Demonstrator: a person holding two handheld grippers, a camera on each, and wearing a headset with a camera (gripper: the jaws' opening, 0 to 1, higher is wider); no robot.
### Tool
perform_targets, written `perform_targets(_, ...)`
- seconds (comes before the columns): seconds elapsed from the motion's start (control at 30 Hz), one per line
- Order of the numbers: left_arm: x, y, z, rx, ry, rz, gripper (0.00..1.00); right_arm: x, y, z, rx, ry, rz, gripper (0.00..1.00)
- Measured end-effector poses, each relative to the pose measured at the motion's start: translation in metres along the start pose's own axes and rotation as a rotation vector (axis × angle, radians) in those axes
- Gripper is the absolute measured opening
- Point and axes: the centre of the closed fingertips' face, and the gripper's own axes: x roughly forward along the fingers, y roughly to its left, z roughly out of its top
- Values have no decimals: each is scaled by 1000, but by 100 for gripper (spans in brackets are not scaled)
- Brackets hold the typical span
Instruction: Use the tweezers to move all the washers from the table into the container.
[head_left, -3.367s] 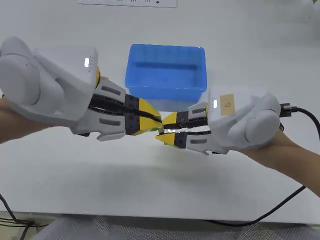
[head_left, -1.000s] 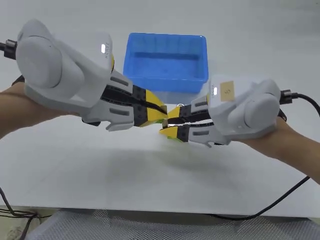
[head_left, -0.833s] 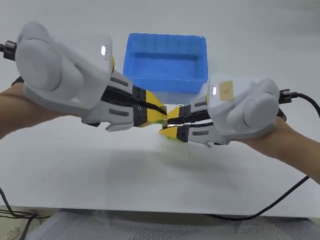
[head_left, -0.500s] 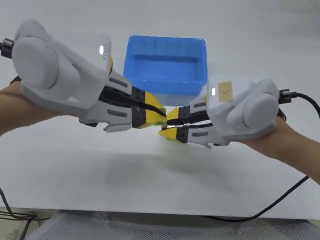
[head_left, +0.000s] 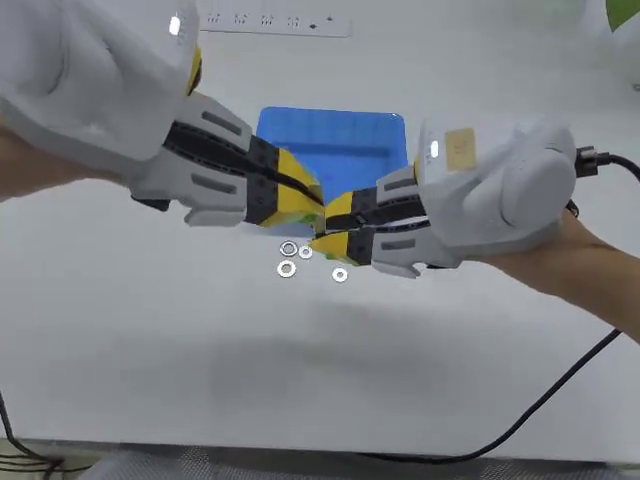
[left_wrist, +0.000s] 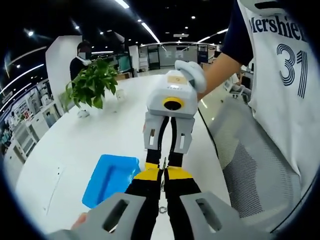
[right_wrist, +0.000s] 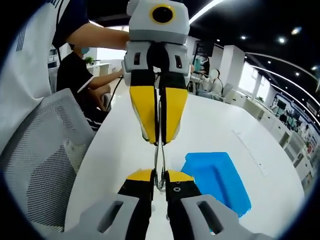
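White workbench (head_left: 150, 330) in a bright open hall, with a power strip (head_left: 270, 20) at the far edge in the head view.

Left gripper (head_left: 305, 200) reaching in from the upper left, right gripper (head_left: 330, 235) from the right with a black cable (head_left: 560, 385) trailing off its back, yellow tips meeting nose to nose above the table. Both sets of jaws pressed together on the thin metal tweezers (right_wrist: 159, 150), which run in a straight line from one gripper's tips to the other's in the right gripper view.

Blue container (head_left: 345, 140) on the table just behind the meeting tips, partly covered by them.

Against the picture from half a second ago: whole head view shifted, so the camera moved; both grippers larger and higher in the picture, same tip-to-tip pose and same grip.

Washers, hidden under the jaws back then, uncovered now. Four small rings on the table just below the tips, in front of the container: two close together (head_left: 289, 248) (head_left: 305, 252), one nearer the person (head_left: 288, 268), one off to the right (head_left: 340, 274). All clear of the tweezers and jaws.
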Motion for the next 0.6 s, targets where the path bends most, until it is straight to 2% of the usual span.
perform_targets(0.1,-7,10,9,17,-13,17,6,-4,-13,10,-17,-9,-30,9)
perform_targets(0.2,-11,21,16,21,-12,12,6,-4,-27,13,-38,-14,-49,9)
perform_targets(0.27,-11,28,20,41,-14,14,6,-6,-35,17,-25,-29,-68,10)
perform_targets(0.47,-7,46,22,55,-20,23,6,-8,-57,16,-35,-17,-108,10)
perform_targets(0.53,-5,62,19,54,-33,30,6,-8,-64,14,-41,-11,-115,10)
perform_targets(0.6,-2,70,16,52,-38,36,6,-6,-75,9,-41,-4,-121,10)
